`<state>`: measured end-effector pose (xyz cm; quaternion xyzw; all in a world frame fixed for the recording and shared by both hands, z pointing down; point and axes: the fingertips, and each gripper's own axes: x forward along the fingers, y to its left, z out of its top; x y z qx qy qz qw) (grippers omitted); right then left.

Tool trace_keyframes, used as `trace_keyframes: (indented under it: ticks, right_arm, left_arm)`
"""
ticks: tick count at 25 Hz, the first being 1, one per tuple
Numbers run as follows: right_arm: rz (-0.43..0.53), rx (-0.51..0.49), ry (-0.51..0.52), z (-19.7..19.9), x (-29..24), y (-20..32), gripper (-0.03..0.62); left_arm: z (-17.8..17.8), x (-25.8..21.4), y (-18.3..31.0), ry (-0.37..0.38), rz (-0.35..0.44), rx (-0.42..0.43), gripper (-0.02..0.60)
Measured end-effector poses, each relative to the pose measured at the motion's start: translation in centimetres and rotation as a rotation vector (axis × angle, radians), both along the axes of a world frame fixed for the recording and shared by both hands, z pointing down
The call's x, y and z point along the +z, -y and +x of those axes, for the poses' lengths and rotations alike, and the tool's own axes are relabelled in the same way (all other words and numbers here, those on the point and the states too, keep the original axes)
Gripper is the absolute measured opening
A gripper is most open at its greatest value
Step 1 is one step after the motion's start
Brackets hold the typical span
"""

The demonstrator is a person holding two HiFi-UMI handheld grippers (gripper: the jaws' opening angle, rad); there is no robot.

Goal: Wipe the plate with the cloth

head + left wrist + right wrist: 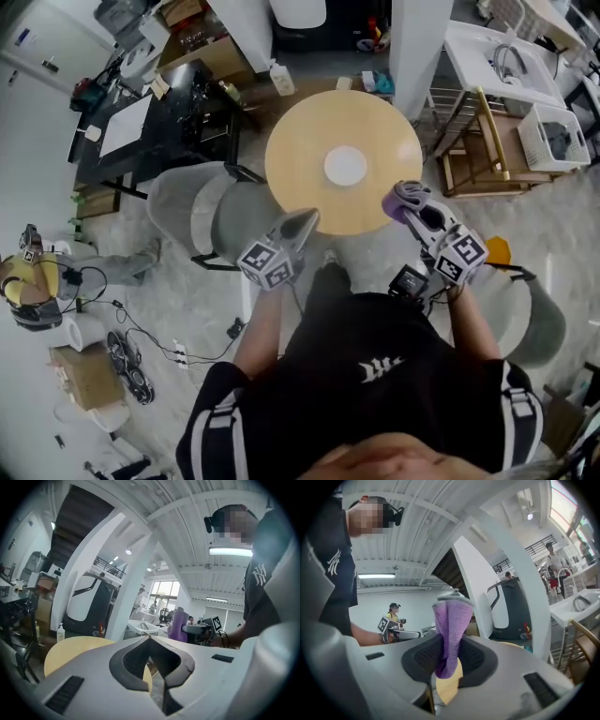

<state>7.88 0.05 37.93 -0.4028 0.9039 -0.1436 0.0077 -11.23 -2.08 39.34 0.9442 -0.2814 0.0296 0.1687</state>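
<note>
Some cloth (452,618) hidden inside right tongs (449,645); left tongs (150,656) closed, empty.

Can't follow the table's (309,159) near rim in the head view: covered there by the left gripper (307,220) and the right gripper (415,211). Shows only a yellow sliver of it past the cloth (451,634) in the right gripper view. Loses part of the grey chair (187,211) under the tabletop. Can't make out the small clutter on the black desk (178,112). Cuts off the person (375,375) at the bottom edge.
</note>
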Motion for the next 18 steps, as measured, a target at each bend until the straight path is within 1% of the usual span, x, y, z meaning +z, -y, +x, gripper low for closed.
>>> trace_keyframes:
  ticks: [3, 5, 7, 10, 12, 15, 18]
  right_arm:
    - [-0.022, 0.051, 0.001, -1.5, -0.4, 4.2, 0.086]
    - [-0.031, 0.075, -0.020, -2.7, -0.7, 6.7, 0.086]
    - [-0.045, 0.106, -0.044, -3.1, -0.5, 8.8, 0.086]
    - [-0.071, 0.150, -0.040, -3.6, 0.0, 11.8, 0.086]
    - [-0.079, 0.158, -0.040, -4.2, 0.3, 13.4, 0.086]
    - [-0.087, 0.140, -0.054, -4.6, 0.7, 14.7, 0.086]
    - [-0.092, 0.101, -0.056, -4.0, 1.2, 15.7, 0.086]
  left_arm:
    - [-1.0, 0.4, 4.4, -0.021, -0.011, 0.045, 0.015]
    - [-1.5, 0.9, 6.8, -0.031, -0.024, 0.083, 0.015]
    - [-1.6, 1.9, 8.9, -0.037, -0.044, 0.120, 0.015]
    - [-1.7, 3.5, 12.1, -0.044, -0.077, 0.158, 0.015]
    - [-1.7, 4.2, 13.9, -0.049, -0.094, 0.167, 0.015]
    - [-1.2, 4.4, 15.4, -0.060, -0.103, 0.163, 0.015]
    - [-0.5, 4.0, 16.5, -0.059, -0.090, 0.131, 0.015]
